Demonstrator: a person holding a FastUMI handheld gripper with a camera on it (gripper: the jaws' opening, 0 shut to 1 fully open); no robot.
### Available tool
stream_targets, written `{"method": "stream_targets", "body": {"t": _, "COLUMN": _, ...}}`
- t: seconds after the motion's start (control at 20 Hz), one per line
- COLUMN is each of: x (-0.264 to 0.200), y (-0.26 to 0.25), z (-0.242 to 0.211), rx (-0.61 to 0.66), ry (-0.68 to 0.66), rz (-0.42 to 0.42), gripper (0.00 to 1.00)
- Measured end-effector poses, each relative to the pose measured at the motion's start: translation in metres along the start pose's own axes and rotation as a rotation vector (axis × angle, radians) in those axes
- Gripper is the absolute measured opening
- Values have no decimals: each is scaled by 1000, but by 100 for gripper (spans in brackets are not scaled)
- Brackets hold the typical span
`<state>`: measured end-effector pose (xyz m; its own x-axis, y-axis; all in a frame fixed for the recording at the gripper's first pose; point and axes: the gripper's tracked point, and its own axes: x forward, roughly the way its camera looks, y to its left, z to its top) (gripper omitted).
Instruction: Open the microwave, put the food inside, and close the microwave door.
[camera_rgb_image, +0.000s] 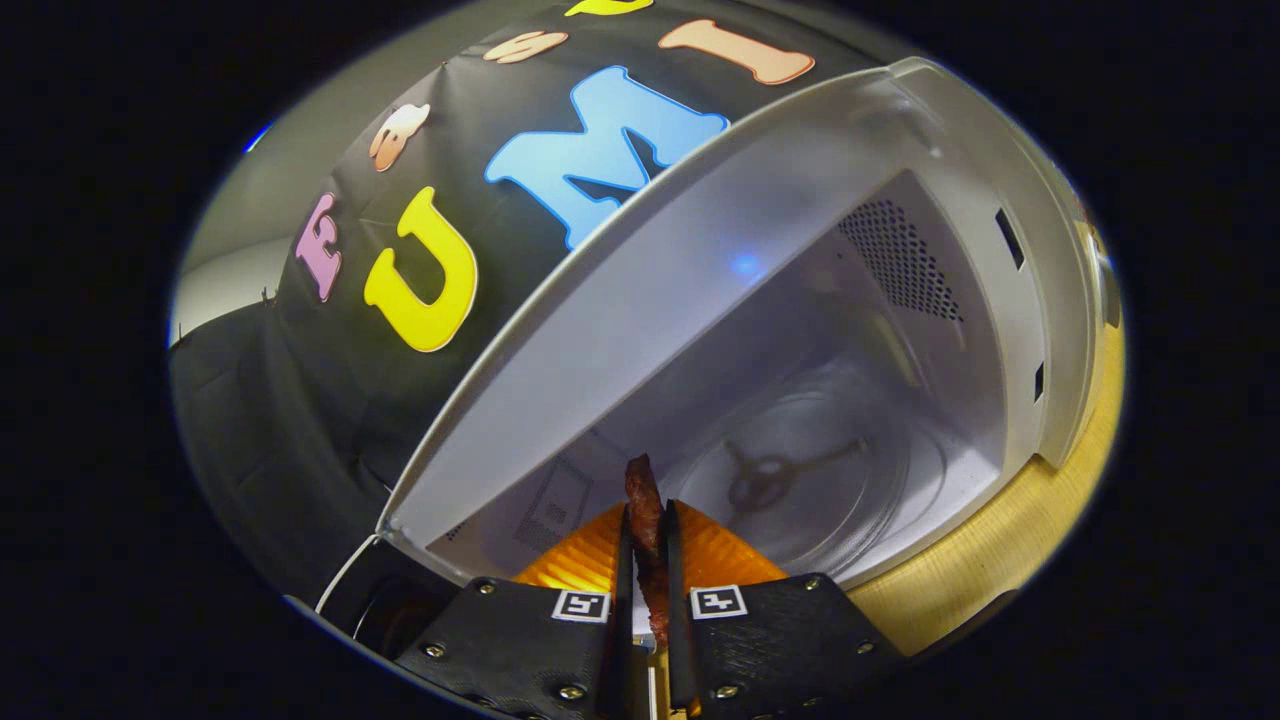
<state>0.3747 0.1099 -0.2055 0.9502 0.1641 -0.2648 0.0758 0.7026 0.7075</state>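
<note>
The white microwave stands open in front of me, seen at a strong tilt. Inside it, a round glass turntable lies on the cavity floor just beyond my fingers. My gripper is shut on a thin strip of dark reddish-brown food, which sticks out past the fingertips toward the cavity. The fingertips hover at the front opening of the microwave, at the near edge of the turntable. The door is hidden from me.
A wooden tabletop runs under the microwave's front edge. Perforated vents mark the cavity's side wall. The booth's black cloth wall hangs behind, with a thin white cable near the microwave's corner.
</note>
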Motion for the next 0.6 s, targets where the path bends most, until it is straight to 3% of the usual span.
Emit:
{"method": "stream_targets", "body": {"t": 0.1, "x": 14, "y": -16, "z": 2, "rx": -41, "ry": -45, "rz": -66, "gripper": 15}}
{"method": "stream_targets", "body": {"t": 0.35, "x": 33, "y": -32, "z": -1, "rx": -72, "ry": -115, "rz": -91, "gripper": 15}}
{"method": "stream_targets", "body": {"t": 0.55, "x": 45, "y": -51, "z": -3, "rx": -107, "ry": -143, "rz": -153, "gripper": 24}}
{"method": "stream_targets", "body": {"t": 0.6, "x": 44, "y": -53, "z": -4, "rx": -113, "ry": -142, "rz": -156, "gripper": 30}}
